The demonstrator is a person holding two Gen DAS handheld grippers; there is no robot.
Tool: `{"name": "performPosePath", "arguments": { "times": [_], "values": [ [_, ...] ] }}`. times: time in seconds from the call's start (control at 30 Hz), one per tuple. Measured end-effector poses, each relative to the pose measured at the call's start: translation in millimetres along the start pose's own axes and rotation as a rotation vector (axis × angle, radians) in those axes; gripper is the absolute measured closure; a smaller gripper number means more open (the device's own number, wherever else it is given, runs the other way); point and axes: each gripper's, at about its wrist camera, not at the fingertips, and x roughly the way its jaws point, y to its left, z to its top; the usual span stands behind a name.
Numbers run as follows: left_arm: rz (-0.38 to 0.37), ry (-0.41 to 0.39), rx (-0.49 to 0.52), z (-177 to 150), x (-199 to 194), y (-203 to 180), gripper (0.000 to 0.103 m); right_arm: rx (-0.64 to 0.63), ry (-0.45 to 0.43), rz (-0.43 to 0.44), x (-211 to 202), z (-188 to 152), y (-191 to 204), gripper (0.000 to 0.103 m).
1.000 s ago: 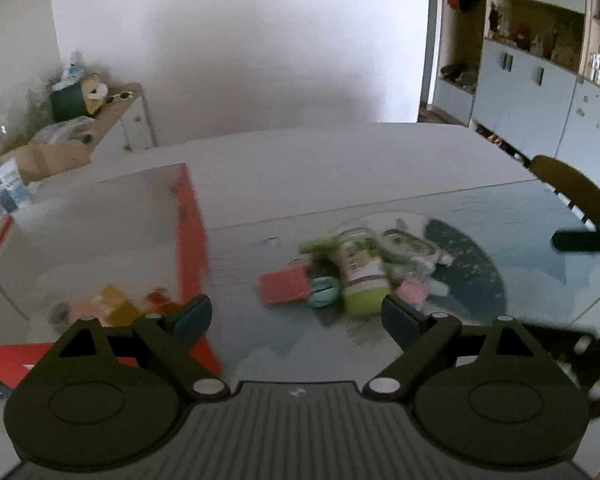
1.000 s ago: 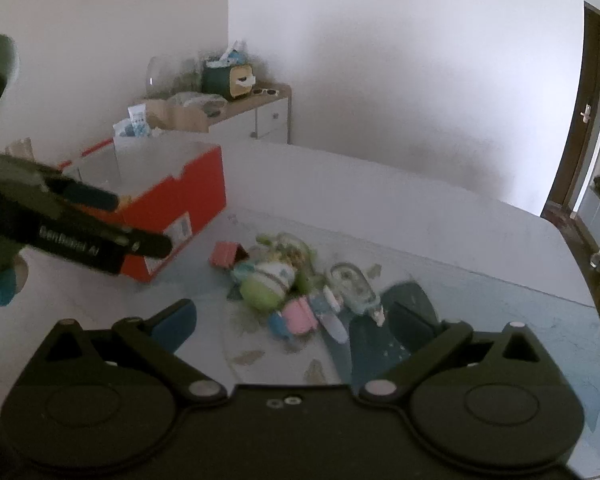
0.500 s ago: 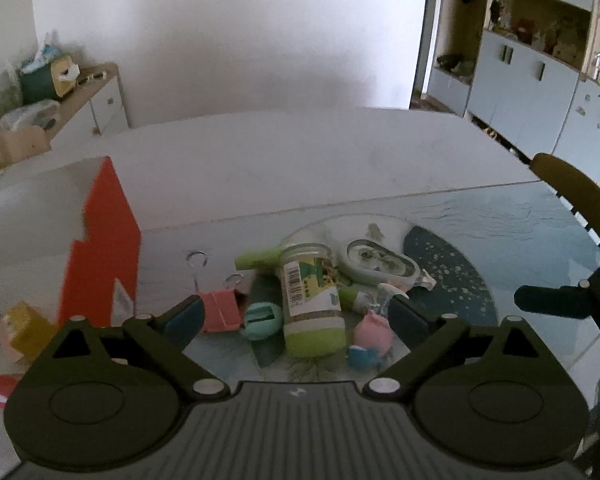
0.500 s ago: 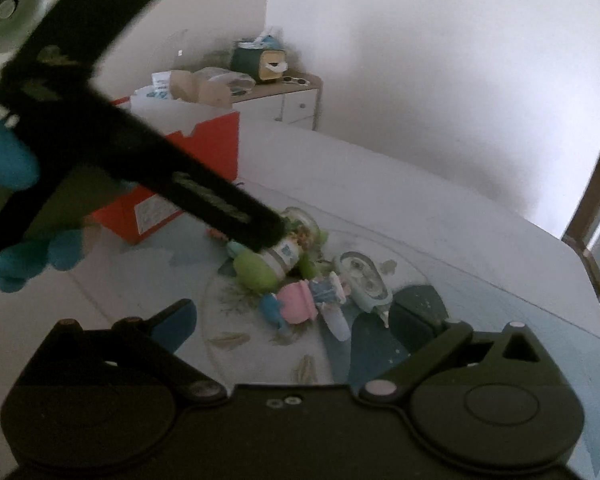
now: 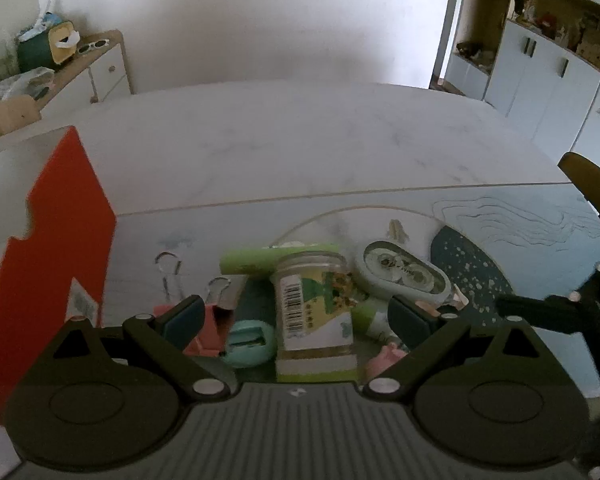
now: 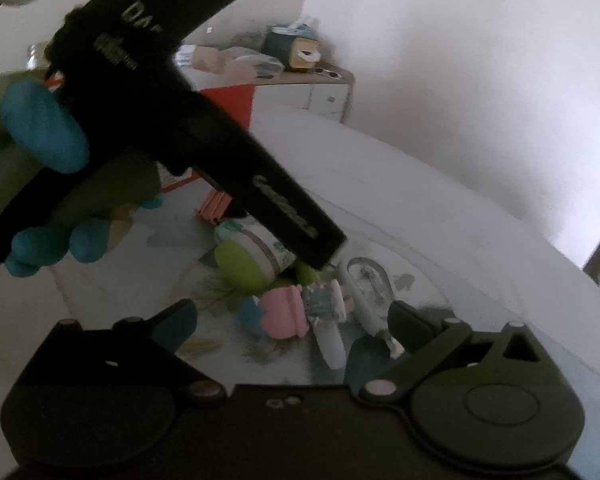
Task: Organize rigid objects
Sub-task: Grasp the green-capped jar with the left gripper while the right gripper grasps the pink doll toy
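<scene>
A clear jar with a green lid (image 5: pixel 316 332) lies on its side in a small pile on the patterned mat (image 5: pixel 480 280). My left gripper (image 5: pixel 296 316) hangs open just above it, one finger on each side, the pads clear of the glass. Around the jar lie a pink binder clip (image 5: pixel 204 332), a teal round piece (image 5: pixel 246 342), a green tube (image 5: pixel 276 262) and a correction-tape dispenser (image 5: pixel 400 276). My right gripper (image 6: pixel 294 320) is open over a pink toy (image 6: pixel 284 312) and a white tube (image 6: pixel 330 340). The jar (image 6: pixel 256 256) lies beyond them.
A red box (image 5: pixel 52 260) stands left of the pile, its inside hidden. A gloved hand (image 6: pixel 40 140) holds the left gripper, whose black finger (image 6: pixel 292 216) crosses the right wrist view. A chair back (image 5: pixel 592 188) rises at the table's right edge. A sideboard (image 5: pixel 100 64) stands by the wall.
My left gripper moved from the red box rightwards and down, so the jar now lies between its fingers. The right gripper sank towards the pile, and the left gripper swung across its view.
</scene>
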Motion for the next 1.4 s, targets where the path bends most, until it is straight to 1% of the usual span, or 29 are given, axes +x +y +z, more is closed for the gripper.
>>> {"name": "performPosePath", "arguments": {
  "times": [0.07,0.17,0.3,0.4,0.43,0.53,0.63,0.67,0.73,0.77,0.8,0.83,0.87,0.9,0.97,1.23,1.4],
  "values": [
    [0.006,0.01,0.01,1,4,-3,0.005,-0.024,0.001,0.006,5,0,0,0.002],
    [0.029,0.006,0.023,3,8,-5,0.005,-0.016,0.002,0.028,12,1,-5,0.002],
    [0.021,-0.001,0.012,5,10,-7,0.006,-0.005,0.009,0.056,19,1,-8,0.003],
    [0.016,-0.009,0.033,4,10,-12,0.008,-0.006,0.013,0.072,23,1,-6,0.005],
    [0.014,-0.004,0.042,4,11,-14,0.01,-0.01,0.015,0.077,24,1,-6,0.005],
    [0.021,0.012,0.054,2,17,-18,0.022,-0.018,0.022,0.089,29,3,-4,0.009],
    [0.026,0.017,0.044,1,21,-16,0.025,-0.021,0.031,0.089,33,2,-1,0.011],
    [0.026,0.018,0.042,1,21,-15,0.03,-0.021,0.034,0.091,35,2,0,0.013],
    [0.022,0.023,0.036,0,22,-13,0.036,-0.019,0.031,0.091,36,1,2,0.016],
    [0.021,0.024,0.032,-1,23,-12,0.04,-0.017,0.03,0.093,36,0,2,0.019],
    [0.018,0.022,0.028,-2,22,-11,0.042,-0.015,0.029,0.093,36,-1,2,0.024],
    [0.011,0.02,0.023,-2,22,-10,0.045,-0.016,0.027,0.088,35,-1,2,0.025],
    [0.005,0.02,0.018,-2,21,-9,0.049,-0.016,0.026,0.09,35,-1,2,0.025],
    [-0.001,0.02,0.015,-2,20,-8,0.051,-0.011,0.024,0.095,34,-1,1,0.026],
    [0.001,0.017,0.012,-3,19,-7,0.06,0.001,0.016,0.106,32,-3,-2,0.026],
    [-0.05,0.03,0.009,-2,19,2,0.06,0.069,-0.021,0.138,22,-7,-19,0.027],
    [-0.081,0.02,0.016,-5,12,8,0.06,0.106,-0.016,0.141,12,-6,-28,0.028]
  ]
}}
